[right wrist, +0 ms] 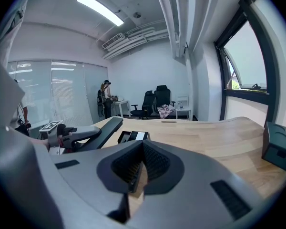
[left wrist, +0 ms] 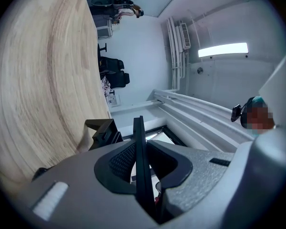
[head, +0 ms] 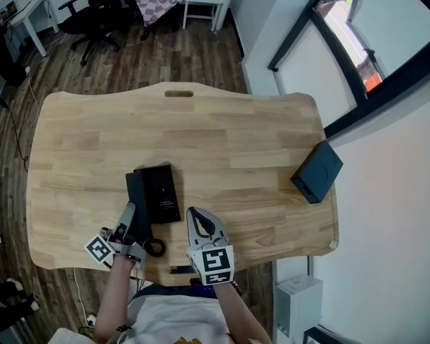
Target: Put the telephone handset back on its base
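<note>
The black telephone base (head: pixel 163 192) lies flat on the wooden table (head: pixel 222 131), near its front left. The black handset (head: pixel 137 199) runs along the base's left side, just above the table. My left gripper (head: pixel 132 221) is shut on the handset's near end. In the left gripper view the handset (left wrist: pixel 138 128) shows as a thin black edge clamped between the pads. My right gripper (head: pixel 198 221) sits to the right of the base, shut and holding nothing. In the right gripper view I see the base (right wrist: pixel 131 137), with the handset (right wrist: pixel 99 130) and the left gripper (right wrist: pixel 66 134) to its left.
A dark box (head: pixel 317 171) stands at the table's right edge, also in the right gripper view (right wrist: pixel 278 145). The handset's coiled cord (head: pixel 155 248) lies near the front edge. Office chairs (head: pixel 93 13) and a white side table (head: pixel 203 2) stand beyond the table's far side.
</note>
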Tool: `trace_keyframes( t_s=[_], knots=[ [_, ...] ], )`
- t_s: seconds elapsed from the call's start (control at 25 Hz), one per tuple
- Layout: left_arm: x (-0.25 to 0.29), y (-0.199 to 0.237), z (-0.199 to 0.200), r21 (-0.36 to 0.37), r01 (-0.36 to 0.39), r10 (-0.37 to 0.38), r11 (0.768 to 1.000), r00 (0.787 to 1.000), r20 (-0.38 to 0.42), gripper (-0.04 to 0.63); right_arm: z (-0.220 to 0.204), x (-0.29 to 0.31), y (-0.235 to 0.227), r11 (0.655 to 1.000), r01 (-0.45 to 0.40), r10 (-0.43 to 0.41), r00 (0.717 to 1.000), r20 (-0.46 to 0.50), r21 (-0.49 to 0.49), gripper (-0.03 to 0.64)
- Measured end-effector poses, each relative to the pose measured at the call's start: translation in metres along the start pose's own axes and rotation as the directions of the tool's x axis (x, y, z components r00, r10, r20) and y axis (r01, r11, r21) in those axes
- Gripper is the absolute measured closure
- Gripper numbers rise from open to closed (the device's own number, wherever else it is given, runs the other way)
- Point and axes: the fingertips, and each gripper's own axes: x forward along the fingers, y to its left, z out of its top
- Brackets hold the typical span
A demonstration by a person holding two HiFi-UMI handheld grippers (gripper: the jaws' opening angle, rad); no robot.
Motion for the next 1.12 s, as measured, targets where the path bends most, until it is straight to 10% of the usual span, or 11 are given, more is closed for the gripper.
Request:
trace_keyframes(
  t_s=[1.12],
  knots=[
    [0.014,0.053,-0.005,0.083,-0.113,0.114,0.990,0.993,-0.005,0.522,-0.014,0.021,-0.013,0.999,-0.002,0.000,0.999,-0.054,-0.040,0.611]
  ],
)
